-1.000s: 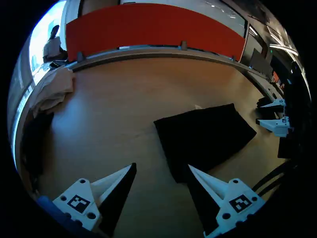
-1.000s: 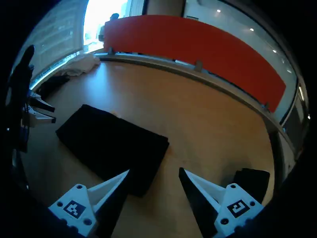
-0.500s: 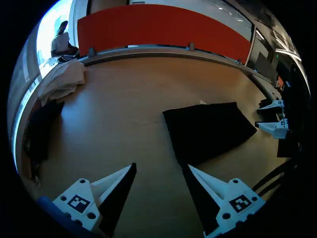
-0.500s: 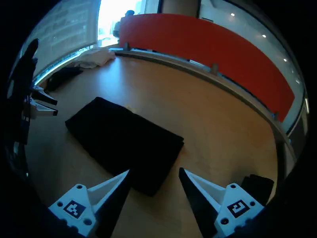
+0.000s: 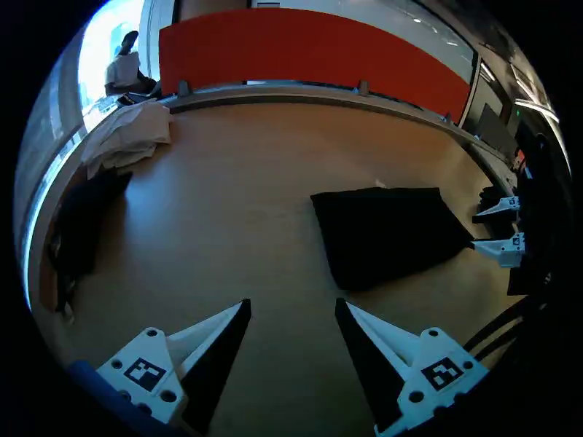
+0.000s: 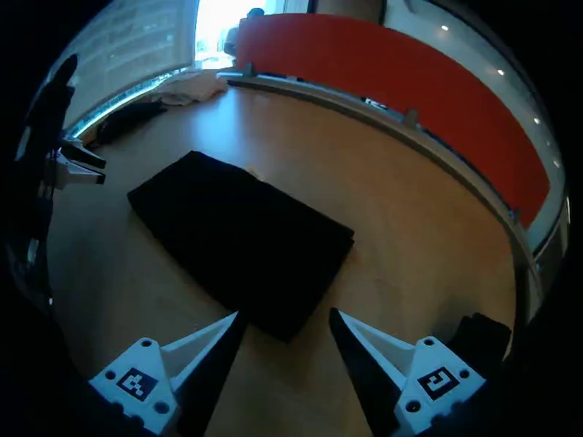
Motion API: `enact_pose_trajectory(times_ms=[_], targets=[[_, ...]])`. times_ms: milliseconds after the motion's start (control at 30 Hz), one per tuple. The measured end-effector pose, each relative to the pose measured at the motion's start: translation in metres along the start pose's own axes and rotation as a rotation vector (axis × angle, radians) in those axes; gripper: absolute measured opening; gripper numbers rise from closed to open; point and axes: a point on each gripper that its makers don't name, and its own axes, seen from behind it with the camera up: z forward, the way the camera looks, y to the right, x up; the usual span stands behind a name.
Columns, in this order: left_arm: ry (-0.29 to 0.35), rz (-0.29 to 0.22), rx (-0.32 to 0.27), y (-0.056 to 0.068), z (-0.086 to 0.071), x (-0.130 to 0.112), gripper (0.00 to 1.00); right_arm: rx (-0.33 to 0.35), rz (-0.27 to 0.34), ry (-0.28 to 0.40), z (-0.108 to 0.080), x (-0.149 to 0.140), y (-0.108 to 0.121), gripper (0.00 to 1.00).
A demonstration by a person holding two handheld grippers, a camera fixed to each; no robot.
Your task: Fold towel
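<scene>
A black towel (image 5: 390,234) lies folded into a flat rectangle on the wooden table (image 5: 240,204). In the left gripper view my left gripper (image 5: 291,309) is open over bare wood, with the towel ahead and to its right. Beyond the towel's right edge the right gripper (image 5: 484,231) points in, also open. In the right gripper view the towel (image 6: 244,233) lies just ahead of my right gripper (image 6: 284,320), whose open fingers hold nothing and sit at the towel's near corner. The left gripper (image 6: 87,164) appears at the far left, past the towel.
A red partition (image 5: 313,54) runs along the table's far edge. A pale cloth pile (image 5: 127,138) and a dark cloth (image 5: 84,222) lie at the table's left end. Another dark cloth (image 6: 481,335) sits at the near right of the right gripper. A person (image 5: 125,69) sits beyond the table.
The left gripper has swung left, so the towel has slid to the right in its view. The right gripper has come closer to the towel's near corner. The towel itself has not moved.
</scene>
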Motion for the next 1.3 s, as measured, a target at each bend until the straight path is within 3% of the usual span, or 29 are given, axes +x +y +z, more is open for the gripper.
enact_pose_trajectory(times_ms=[533, 867, 1133, 1300], targets=[[-0.009, -0.019, -0.002, 0.0, -0.007, -0.01, 0.85, 0.044, 0.013, -0.044, 0.002, -0.022, -0.004, 0.5], [-0.014, -0.025, -0.002, 0.001, -0.011, -0.015, 0.85, 0.047, 0.007, -0.048, 0.001, -0.024, -0.002, 0.2], [-0.018, -0.025, -0.003, 0.001, -0.012, -0.017, 0.85, 0.041, 0.0, -0.042, 0.002, -0.019, -0.001, 0.18], [-0.019, -0.023, -0.005, 0.001, -0.012, -0.017, 0.85, 0.054, -0.01, -0.037, 0.002, -0.016, -0.004, 0.08]])
